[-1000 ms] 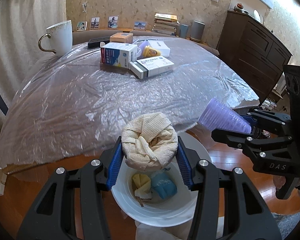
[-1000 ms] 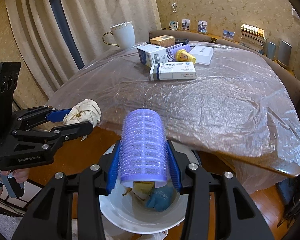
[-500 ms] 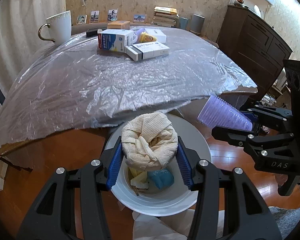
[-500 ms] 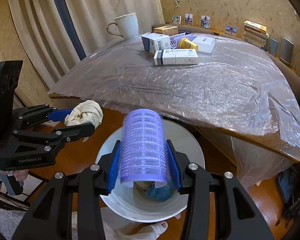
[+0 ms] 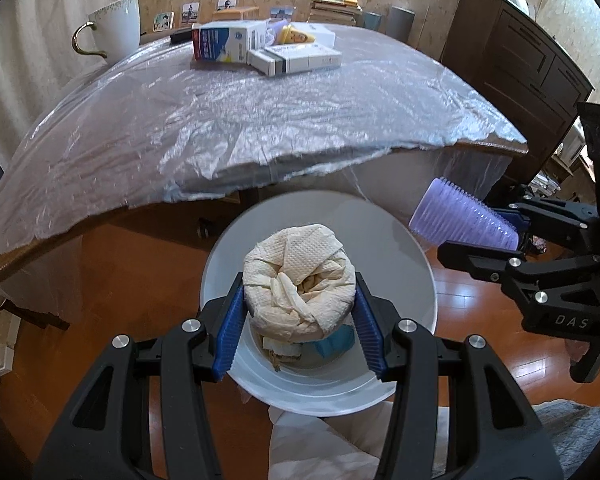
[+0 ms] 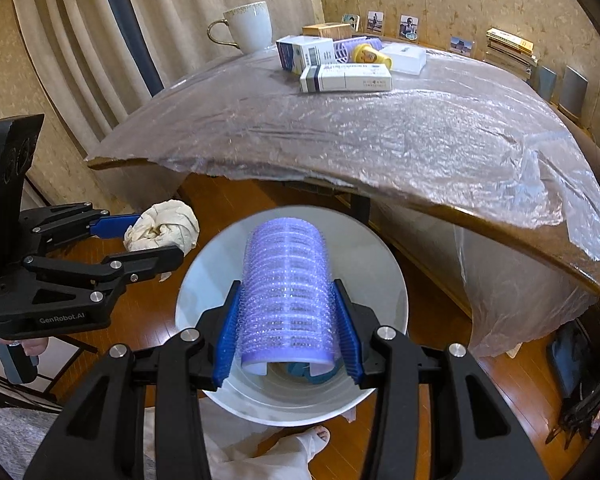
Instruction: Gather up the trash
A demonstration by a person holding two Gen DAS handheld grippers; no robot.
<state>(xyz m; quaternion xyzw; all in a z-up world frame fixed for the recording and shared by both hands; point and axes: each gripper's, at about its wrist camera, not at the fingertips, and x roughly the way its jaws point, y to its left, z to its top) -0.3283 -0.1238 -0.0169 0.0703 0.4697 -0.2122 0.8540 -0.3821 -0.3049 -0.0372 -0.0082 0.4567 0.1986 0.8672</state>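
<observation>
soft daylight fills both views, strongest from the curtain side. the plastic table cover ahead of the grippers glints with white glare. focus is sharp throughout, no motion blur. fisheye bending curves the table edge, and the corners go black.

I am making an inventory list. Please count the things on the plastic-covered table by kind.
White ceramic mug with gold handle: 1
Cardboard boxes: 4
Yellow bottle: 1
Purple basket: 1
Total: 7
</observation>
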